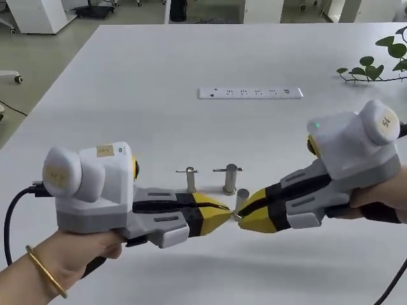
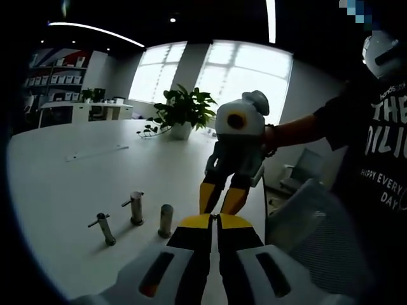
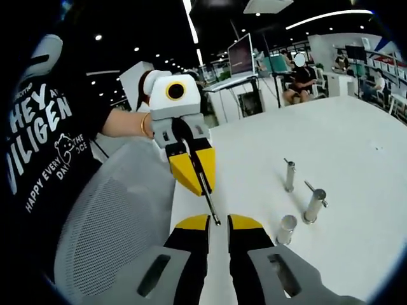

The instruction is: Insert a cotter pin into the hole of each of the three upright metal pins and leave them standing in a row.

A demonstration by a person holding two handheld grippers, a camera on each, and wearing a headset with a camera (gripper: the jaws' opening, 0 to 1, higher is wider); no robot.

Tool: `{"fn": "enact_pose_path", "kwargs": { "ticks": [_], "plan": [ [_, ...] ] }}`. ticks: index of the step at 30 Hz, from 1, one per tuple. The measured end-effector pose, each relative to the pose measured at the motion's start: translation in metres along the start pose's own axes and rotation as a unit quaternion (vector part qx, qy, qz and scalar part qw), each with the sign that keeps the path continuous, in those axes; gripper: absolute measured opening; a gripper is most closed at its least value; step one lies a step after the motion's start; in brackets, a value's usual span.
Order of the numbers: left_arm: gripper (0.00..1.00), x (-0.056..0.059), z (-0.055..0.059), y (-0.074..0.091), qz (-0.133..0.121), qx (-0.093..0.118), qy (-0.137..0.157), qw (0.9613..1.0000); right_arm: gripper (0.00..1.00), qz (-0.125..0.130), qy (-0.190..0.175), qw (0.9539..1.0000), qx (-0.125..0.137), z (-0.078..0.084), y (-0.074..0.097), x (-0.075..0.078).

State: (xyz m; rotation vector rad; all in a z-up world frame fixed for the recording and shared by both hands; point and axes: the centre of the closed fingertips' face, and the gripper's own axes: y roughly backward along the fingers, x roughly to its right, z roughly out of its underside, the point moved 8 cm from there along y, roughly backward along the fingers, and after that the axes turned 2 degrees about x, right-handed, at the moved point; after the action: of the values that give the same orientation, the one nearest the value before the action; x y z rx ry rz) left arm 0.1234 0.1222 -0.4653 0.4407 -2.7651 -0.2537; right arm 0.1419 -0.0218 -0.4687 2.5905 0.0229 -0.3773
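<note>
Three metal pins stand on the white table (image 1: 127, 95). The left pin (image 1: 191, 180) and the middle pin (image 1: 230, 179) each carry a cotter pin through the top. The short pin (image 1: 242, 197) nearest me is bare, and it also appears as the short pin (image 3: 287, 229). In front of them my left gripper (image 1: 230, 216) and right gripper (image 1: 242, 216) meet tip to tip. The left gripper (image 3: 203, 189) is shut on a thin dark cotter pin (image 3: 211, 206). The pin's free end lies between the parted jaws of the right gripper (image 3: 219, 221), which is open.
A white power strip (image 1: 250, 93) lies mid-table beyond the pins. Plant leaves (image 1: 381, 63) hang over the far right edge. A grey mesh chair (image 3: 114, 216) sits at the near table edge, with a person's body beside it.
</note>
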Motion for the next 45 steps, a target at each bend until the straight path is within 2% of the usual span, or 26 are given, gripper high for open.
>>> {"fn": "enact_pose_path", "kwargs": {
  "ticks": [4, 12, 17, 20, 29, 33, 39, 42, 45],
  "plan": [
    [0.0, 0.003, 0.0, 0.0, 0.007, 0.005, 0.0, 1.0, 0.03, -0.011, 0.003, 0.9999, 0.002, -0.001, -0.002, -0.004],
    [0.0, 0.004, 0.001, 0.001, 0.013, 0.01, -0.006, 0.9998, 0.0, -0.015, 0.021, 0.9996, -0.012, -0.001, -0.001, -0.005],
    [0.0, 0.004, 0.003, 0.001, 0.014, 0.01, -0.002, 0.9999, 0.0, -0.012, 0.026, 0.9991, -0.031, -0.003, 0.0, -0.007],
    [0.0, 0.004, 0.004, -0.001, 0.013, 0.007, -0.008, 0.9999, 0.0, -0.005, 0.045, 0.9977, -0.05, -0.002, 0.0, -0.007],
    [0.04, 0.002, 0.008, -0.011, -0.029, 0.004, -0.038, 0.9989, 0.0, 0.023, 0.061, 0.9939, -0.09, -0.001, 0.001, -0.003],
    [0.08, 0.0, 0.01, -0.013, -0.045, 0.006, -0.037, 0.9983, 0.0, 0.036, 0.059, 0.9926, -0.1, 0.001, 0.002, 0.0],
    [0.16, -0.006, 0.015, -0.015, -0.087, 0.001, -0.044, 0.9952, 0.0, 0.058, 0.061, 0.9889, -0.122, 0.004, 0.007, 0.007],
    [0.19, -0.009, 0.018, -0.015, -0.101, 0.012, -0.032, 0.9942, 0.0, 0.075, 0.067, 0.9854, -0.138, 0.005, 0.011, 0.013],
    [0.19, -0.013, 0.02, -0.016, -0.122, 0.009, -0.037, 0.9919, 0.0, 0.088, 0.073, 0.9814, -0.154, 0.008, 0.014, 0.02]
  ]
}}
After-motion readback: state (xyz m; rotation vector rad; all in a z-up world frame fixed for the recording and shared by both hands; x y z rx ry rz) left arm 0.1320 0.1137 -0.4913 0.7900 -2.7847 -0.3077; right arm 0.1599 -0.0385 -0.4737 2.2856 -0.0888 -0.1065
